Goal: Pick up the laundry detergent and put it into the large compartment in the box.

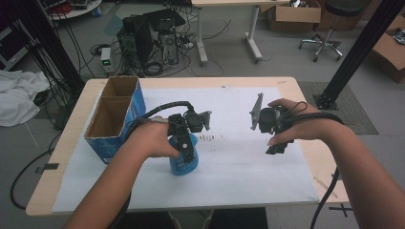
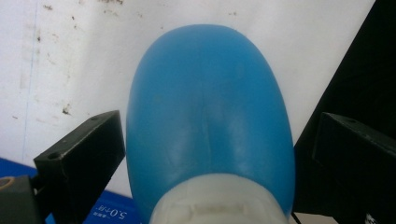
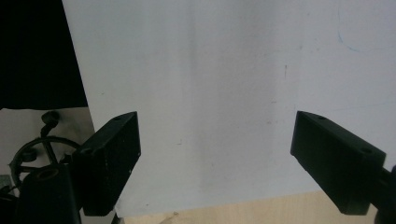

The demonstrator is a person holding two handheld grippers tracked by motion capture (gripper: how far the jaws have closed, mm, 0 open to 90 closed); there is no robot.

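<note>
Left tool [image 2: 210,154] straddles upright blue bottle [image 2: 210,116].

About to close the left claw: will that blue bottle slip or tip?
The blue bottle looks smooth and rounded, so it may slip between the flat pads. It looks like soft plastic that may dent. Standing upright on the white sheet, a push might tip it.

Grey floor all around the wooden table [image 1: 71,157], with computer towers [image 1: 152,40] and tangled cables behind it, a swivel chair [image 1: 329,28], cardboard boxes [image 1: 293,14], and white cloth [image 1: 19,95] heaped left.
</note>
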